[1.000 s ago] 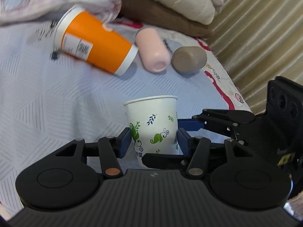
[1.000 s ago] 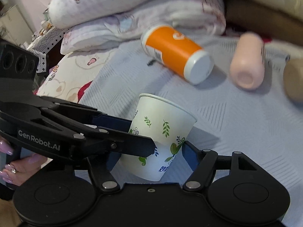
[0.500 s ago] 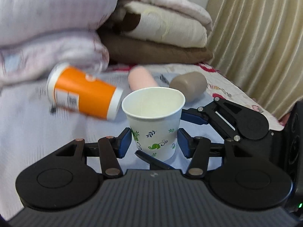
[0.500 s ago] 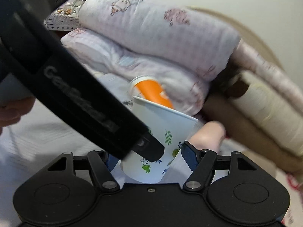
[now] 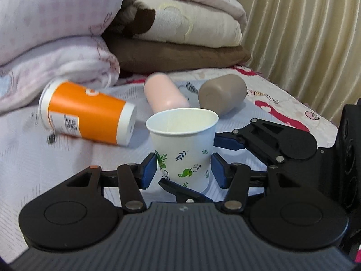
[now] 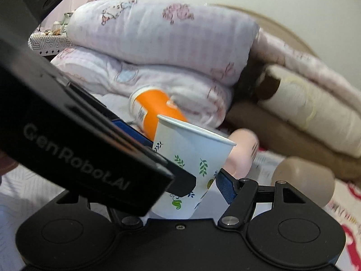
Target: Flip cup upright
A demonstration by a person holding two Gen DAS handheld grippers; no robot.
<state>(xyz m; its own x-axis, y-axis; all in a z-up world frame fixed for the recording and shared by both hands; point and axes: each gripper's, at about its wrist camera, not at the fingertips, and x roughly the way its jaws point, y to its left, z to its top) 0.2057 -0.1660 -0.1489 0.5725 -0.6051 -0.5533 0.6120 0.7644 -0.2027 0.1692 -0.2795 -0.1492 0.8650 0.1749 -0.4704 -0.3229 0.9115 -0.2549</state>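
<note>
Obstacles beyond paper cup: orange cup far left, pink cup and brown cup behind. Quilts wall off far side. Right gripper crowds cup's right. Bare bedsheet near left.

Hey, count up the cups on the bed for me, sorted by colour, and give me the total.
White cup with leaf print: 1
Orange cup: 1
Pink cup: 1
Brown cup: 1
Total: 4 cups; only the white one stands upright, the other 3 lie on their sides.
</note>
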